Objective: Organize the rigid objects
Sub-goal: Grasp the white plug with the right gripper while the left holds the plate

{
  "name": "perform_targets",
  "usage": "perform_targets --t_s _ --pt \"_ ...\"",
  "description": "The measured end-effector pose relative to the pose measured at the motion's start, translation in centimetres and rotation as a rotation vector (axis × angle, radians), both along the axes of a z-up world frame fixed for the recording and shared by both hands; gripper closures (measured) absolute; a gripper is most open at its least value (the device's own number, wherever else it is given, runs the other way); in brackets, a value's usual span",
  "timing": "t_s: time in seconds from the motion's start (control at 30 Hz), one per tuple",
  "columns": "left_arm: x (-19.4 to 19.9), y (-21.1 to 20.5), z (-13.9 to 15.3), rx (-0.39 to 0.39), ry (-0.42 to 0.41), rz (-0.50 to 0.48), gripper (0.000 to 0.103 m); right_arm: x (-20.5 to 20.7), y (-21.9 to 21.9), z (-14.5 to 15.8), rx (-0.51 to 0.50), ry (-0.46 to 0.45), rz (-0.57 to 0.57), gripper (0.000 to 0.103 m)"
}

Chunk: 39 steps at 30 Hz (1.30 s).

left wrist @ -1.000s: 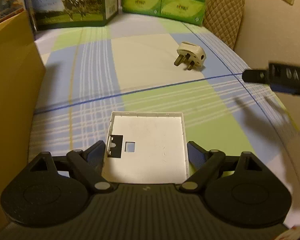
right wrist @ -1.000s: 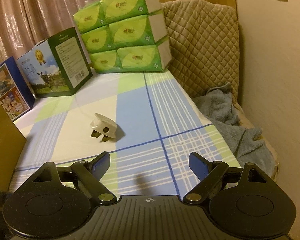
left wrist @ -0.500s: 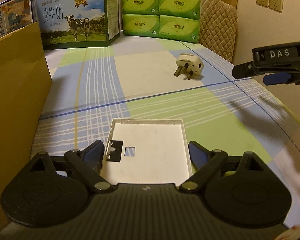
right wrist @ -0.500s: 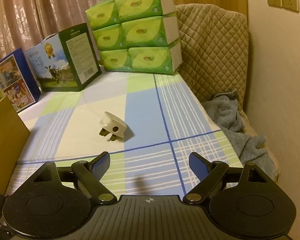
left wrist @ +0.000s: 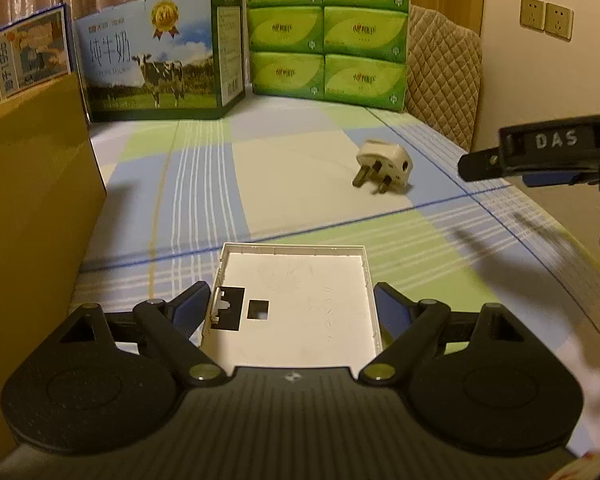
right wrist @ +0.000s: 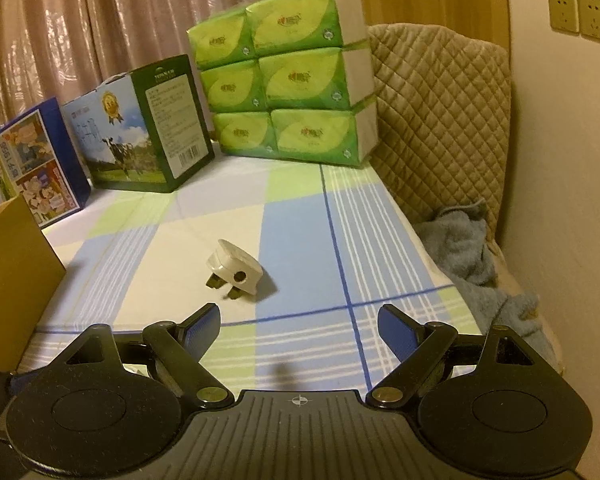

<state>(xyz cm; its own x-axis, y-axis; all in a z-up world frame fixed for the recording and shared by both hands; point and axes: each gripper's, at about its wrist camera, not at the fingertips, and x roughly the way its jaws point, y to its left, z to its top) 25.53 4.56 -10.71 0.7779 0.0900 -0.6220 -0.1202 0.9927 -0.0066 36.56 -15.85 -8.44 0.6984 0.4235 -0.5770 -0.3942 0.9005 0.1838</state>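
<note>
A white square cover plate (left wrist: 300, 308), hollow side up with two small cut-outs, sits between the fingers of my left gripper (left wrist: 292, 296). The jaws are closing, and both blue pads touch the plate's side edges. It tilts with the gripper above the checked sheet (left wrist: 204, 184). A white three-pin plug (left wrist: 384, 170) lies on its side farther ahead and to the right. In the right wrist view the plug (right wrist: 236, 274) rests just beyond the left fingertip of my right gripper (right wrist: 298, 320), which is open and holds nothing. One of its fingers (left wrist: 484, 164) shows at the left view's right edge.
A tall cardboard box (left wrist: 32, 220) stands close on the left. At the back are a milk carton case (left wrist: 160, 52), a picture box (right wrist: 28, 172) and stacked green tissue packs (left wrist: 328, 32). A quilted cushion (right wrist: 440, 120) and a blue towel (right wrist: 472, 252) line the right edge by the wall.
The left view has tipped upward, so the plug and the sheet's blue line sit lower in frame. The plate has kept its place between the left fingers. The right gripper has hardly moved.
</note>
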Motion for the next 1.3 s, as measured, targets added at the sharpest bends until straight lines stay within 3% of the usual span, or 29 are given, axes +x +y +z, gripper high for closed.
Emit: perform_targets --t_s 0.77,1.0,1.13,1.23,1.3 --pt "0.8 1.8 1.2 -0.053 -0.058 0.082 0.018 3.9 5.7 -2.5 -0.093 -0.101 0.173 0.02" --pt "0.8 2.0 1.4 -0.065 -0.063 0.092 0.018 6.0 6.3 -2.6 0.078 -0.004 0.137 0.021" --pt "0.8 2.1 1.3 -0.07 -0.062 0.095 0.018 7.2 6.5 -3.0 0.114 0.049 0.092 0.04" --pt "0.7 2.2 1.3 -0.074 -0.06 0.101 0.018 7.6 6.5 -3.6 0.117 0.077 0.077 0.046" --pt "0.8 2.2 1.3 -0.074 -0.06 0.1 0.018 7.5 6.4 -3.7 0.124 0.073 0.073 0.058"
